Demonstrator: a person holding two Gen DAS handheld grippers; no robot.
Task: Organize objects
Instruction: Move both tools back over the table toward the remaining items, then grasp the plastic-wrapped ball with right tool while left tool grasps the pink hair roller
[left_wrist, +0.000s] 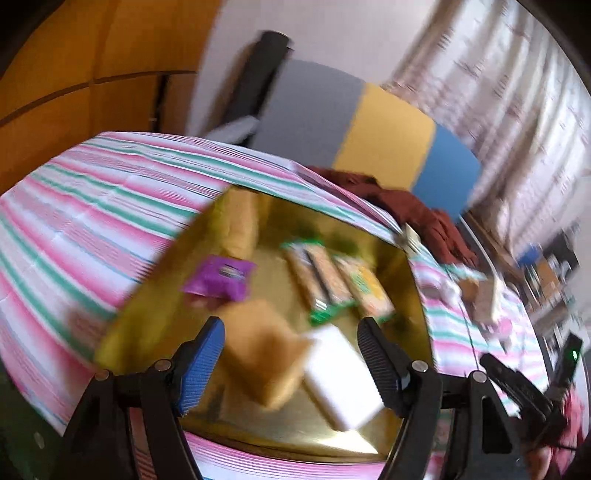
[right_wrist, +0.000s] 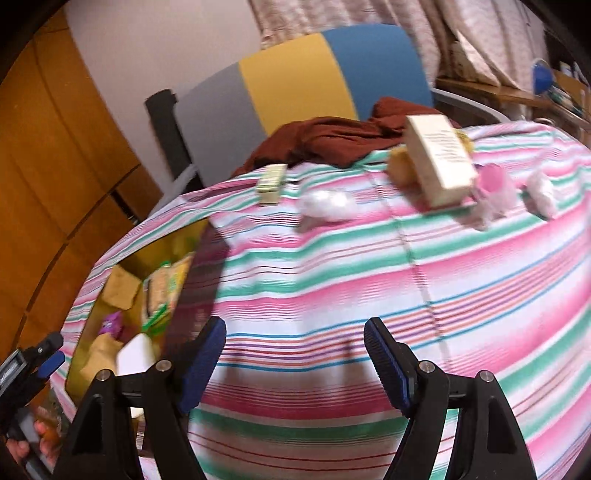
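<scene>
A shallow gold tray (left_wrist: 419, 295) lies on the striped tablecloth (left_wrist: 92, 221). In it are a purple packet (left_wrist: 221, 277), three green-edged snack bars (left_wrist: 332, 280), a tan box (left_wrist: 262, 354) and a white block (left_wrist: 343, 380). My left gripper (left_wrist: 291, 326) hovers open over the tan box and white block, and the blur hides whether the pads touch them. Over bare cloth to the tray's right, my right gripper (right_wrist: 295, 326) is open with nothing between its fingers. Loose items lie far ahead of it: a cream box (right_wrist: 439, 158), a small greenish box (right_wrist: 271, 182) and white packets (right_wrist: 325, 205).
A pink item (right_wrist: 493, 184), a yellow lump (right_wrist: 400, 166) and another white packet (right_wrist: 541, 194) sit by the cream box. A dark red cloth (right_wrist: 332, 140) is heaped at the table's far edge, before a grey, yellow and blue chair back (right_wrist: 295, 85). Wooden cabinets (right_wrist: 55, 166) stand left.
</scene>
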